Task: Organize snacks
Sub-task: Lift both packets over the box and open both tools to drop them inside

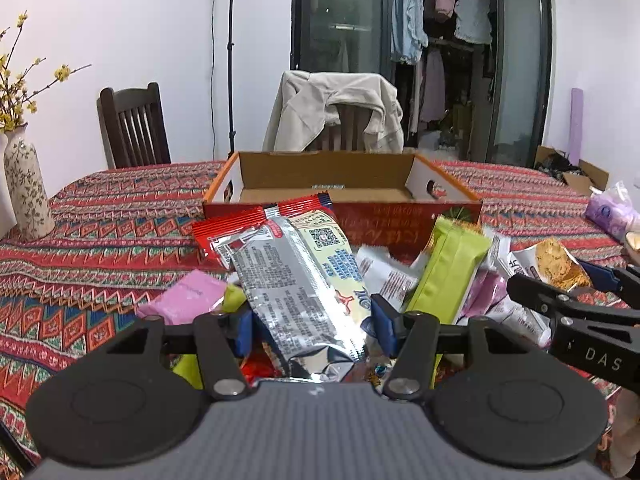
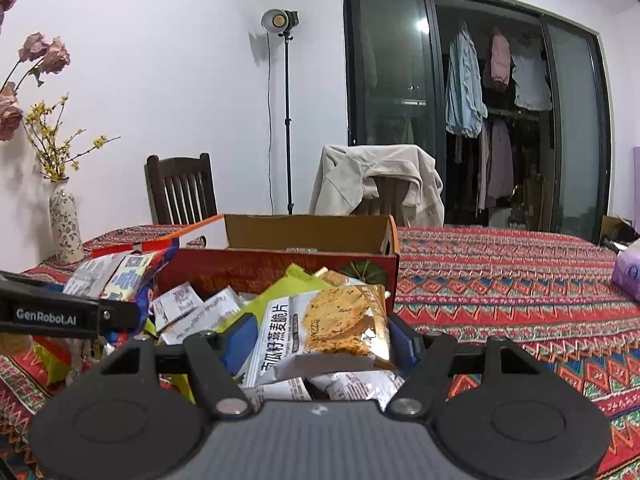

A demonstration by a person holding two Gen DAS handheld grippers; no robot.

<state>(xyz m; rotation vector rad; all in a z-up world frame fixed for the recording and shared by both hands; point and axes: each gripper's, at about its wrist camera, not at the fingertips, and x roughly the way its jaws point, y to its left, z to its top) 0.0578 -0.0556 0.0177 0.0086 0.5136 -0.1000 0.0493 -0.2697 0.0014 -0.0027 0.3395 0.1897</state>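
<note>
My left gripper is shut on a long silver and red snack packet, held above a pile of snacks. My right gripper is shut on a white cracker packet with a biscuit picture; it also shows in the left wrist view. An open cardboard box with a red front stands just behind the pile, also in the right wrist view. A lime green packet, a pink packet and several small white sachets lie in the pile.
A patterned red tablecloth covers the table. A floral vase stands at the far left. A purple tissue pack lies at the right. Two chairs, one draped with a beige jacket, stand behind the table.
</note>
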